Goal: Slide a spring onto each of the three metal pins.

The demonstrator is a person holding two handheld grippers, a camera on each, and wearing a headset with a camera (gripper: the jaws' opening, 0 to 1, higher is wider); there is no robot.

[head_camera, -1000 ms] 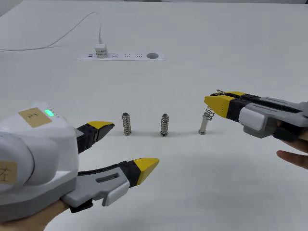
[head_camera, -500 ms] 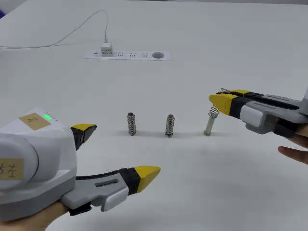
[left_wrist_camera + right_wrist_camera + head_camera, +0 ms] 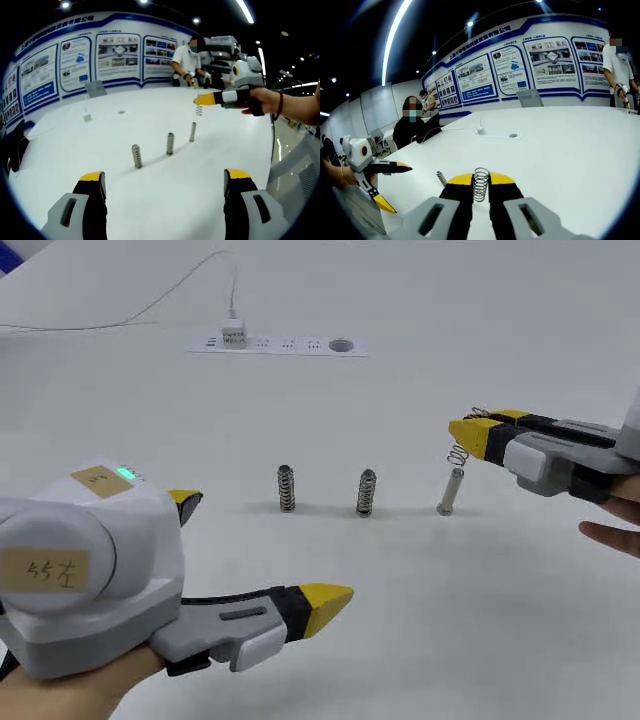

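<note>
Head view: white counter (image 3: 520, 620), three metal pins standing in a row across its middle. First pin (image 3: 288, 507) and second pin (image 3: 365, 512), counted from the left of this view: upright, each sleeved in one of the fitted springs (image 3: 366, 490). Third pin (image 3: 449, 492): bare, leaning slightly, at the right end of the row. Loose spring (image 3: 458, 454): pinched at its upper end between the closed yellow-tipped jaws of the right gripper (image 3: 468, 424), hanging just above the third pin's top. Left gripper (image 3: 265, 546): at the near side of the counter, well apart from the pins, jaws spread wide, nothing between them. Power strip (image 3: 290, 344) at the far side, white plug (image 3: 234, 337) and cable (image 3: 150, 308) attached. Left gripper view: same row receding to the right, narrow gap between the hanging loose spring and the third pin's top, own jaws wide apart at the bottom. Right gripper view: loose spring upright between the clenched yellow tips, left gripper at lower left, one sprung pin just left of the jaws. Background: wall display panels (image 3: 540, 62), a seated person, a standing person.
</note>
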